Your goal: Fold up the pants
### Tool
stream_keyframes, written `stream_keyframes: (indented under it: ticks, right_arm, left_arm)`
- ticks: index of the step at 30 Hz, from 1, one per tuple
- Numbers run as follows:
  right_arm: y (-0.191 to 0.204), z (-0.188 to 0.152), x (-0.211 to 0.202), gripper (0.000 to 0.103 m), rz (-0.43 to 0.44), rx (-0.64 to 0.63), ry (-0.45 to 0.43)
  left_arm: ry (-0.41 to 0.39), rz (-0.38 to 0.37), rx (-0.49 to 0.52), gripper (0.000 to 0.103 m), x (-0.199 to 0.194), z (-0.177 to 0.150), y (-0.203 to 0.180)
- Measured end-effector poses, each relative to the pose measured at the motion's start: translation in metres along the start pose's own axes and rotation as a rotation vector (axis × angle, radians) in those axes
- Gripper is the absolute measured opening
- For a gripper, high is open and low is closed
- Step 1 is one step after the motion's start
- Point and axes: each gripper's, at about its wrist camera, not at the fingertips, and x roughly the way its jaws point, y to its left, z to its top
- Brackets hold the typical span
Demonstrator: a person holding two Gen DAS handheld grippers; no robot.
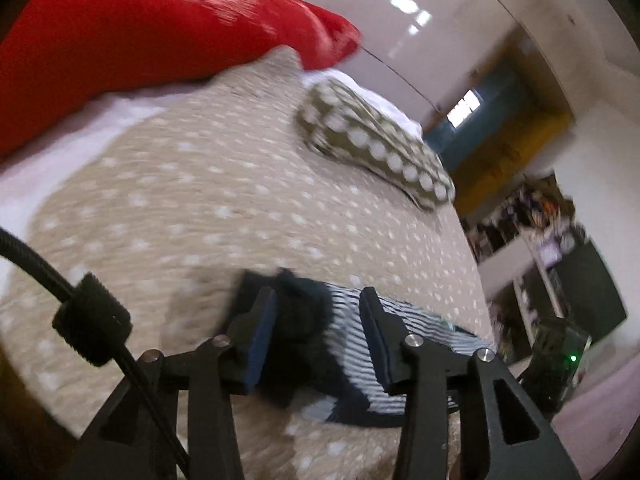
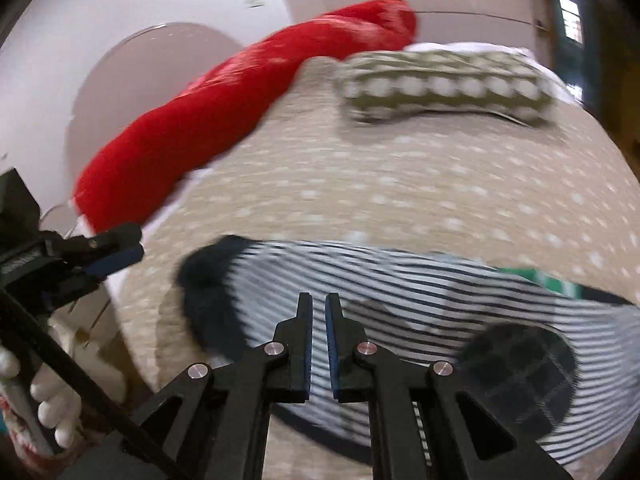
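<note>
Behind striped pants (image 2: 400, 304), red pillow (image 2: 248, 120), dotted cushion (image 2: 440, 84), beige bedspread (image 2: 400, 184)

Both views ride on hand-held grippers and look forward and downward along their fingers, close over a bed (image 1: 168, 200) with a dotted beige cover. The left wrist view sits low at the near edge and faces across the bed toward a red pillow (image 1: 152, 36), a dotted cushion (image 1: 372, 144) and a doorway at right; the picture is tilted. The right wrist view faces the same way from nearer the striped pants (image 2: 400, 304), with the left gripper (image 2: 120, 256) at its left edge. Both views share the bed, pillow, cushion and pants, all motion-blurred.
</note>
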Motion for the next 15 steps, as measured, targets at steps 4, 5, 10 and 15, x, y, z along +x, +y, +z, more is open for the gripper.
stream_keyframes:
  ticks: [4, 5, 10, 15]
  right_arm:
    - [-0.021, -0.026, -0.003, 0.007, -0.071, -0.006, 0.034]
    - [-0.028, -0.035, -0.008, 0.007, -0.09, -0.009, 0.04]
    - [-0.079, -0.073, -0.03, 0.007, -0.093, 0.083, 0.04]
    - [-0.101, -0.074, -0.064, 0.009, -0.072, 0.21, -0.059]
  left_arm:
    - [0.087, 0.169, 0.074, 0.04, 0.044, -0.018, -0.01]
    - [0.106, 0.185, 0.071, 0.037, 0.048, -0.026, -0.006]
    - [0.139, 0.197, 0.09, 0.032, 0.046, -0.049, 0.005]
    - [0.136, 0.206, 0.094, 0.031, 0.048, -0.051, 0.007]
